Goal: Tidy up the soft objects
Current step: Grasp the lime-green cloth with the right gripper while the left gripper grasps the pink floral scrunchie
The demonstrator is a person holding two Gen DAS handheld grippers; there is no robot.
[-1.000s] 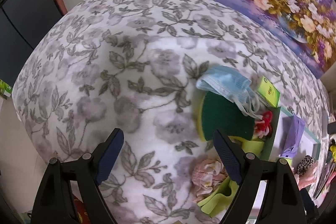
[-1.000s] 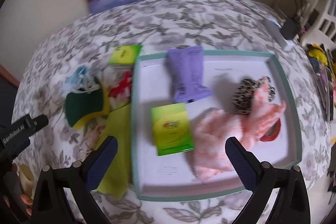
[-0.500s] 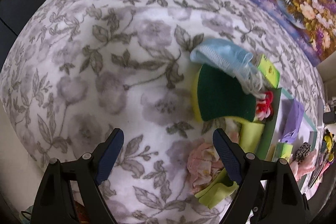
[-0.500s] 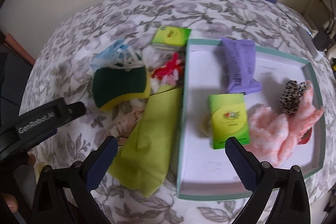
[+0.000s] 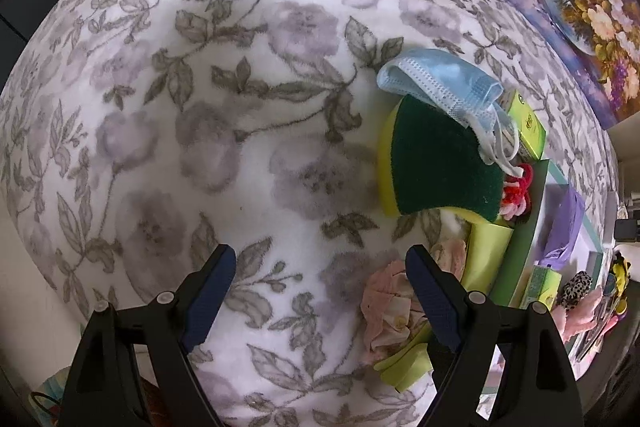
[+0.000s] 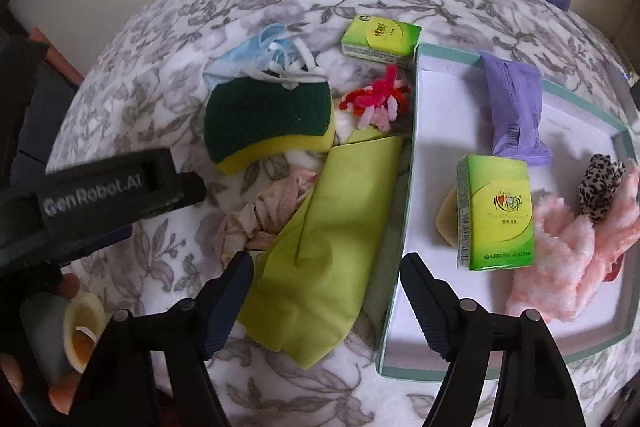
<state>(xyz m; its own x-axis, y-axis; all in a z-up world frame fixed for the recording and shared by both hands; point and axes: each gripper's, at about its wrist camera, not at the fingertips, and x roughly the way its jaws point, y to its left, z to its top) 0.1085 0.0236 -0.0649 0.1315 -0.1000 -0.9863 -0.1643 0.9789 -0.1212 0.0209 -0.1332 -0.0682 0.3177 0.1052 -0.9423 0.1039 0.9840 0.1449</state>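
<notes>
1. The right gripper [image 6: 326, 279] points down at the flowery table cover [image 6: 160, 75]. Its jaws are closing. The low end of the green cloth [image 6: 320, 239] and the near wall of the tray [image 6: 394, 243] lie under the gap, but the pads do not press on anything.
2. The left gripper [image 5: 320, 281] hangs over the bare cover with its jaws wide apart and nothing between them. A pink crumpled cloth [image 5: 386, 311] lies just beside its right finger, at about 4 o'clock in that view.
3. In the right view, the pile of soft things sits left of the tray. The sponge [image 6: 268, 123] is at 10 o'clock from the green cloth. The blue face mask [image 6: 260, 55] rests on the sponge's far edge. A red and pink fuzzy thing [image 6: 378, 99] lies at 12 o'clock from the cloth.
4. One green tissue pack [image 6: 380, 37] lies on the cover, just past the tray's far left corner.
5. Inside the tray lie another green tissue pack [image 6: 498, 211], a purple packet [image 6: 514, 107], fluffy pink socks [image 6: 568, 255] and a spotted hair tie [image 6: 600, 185].
</notes>
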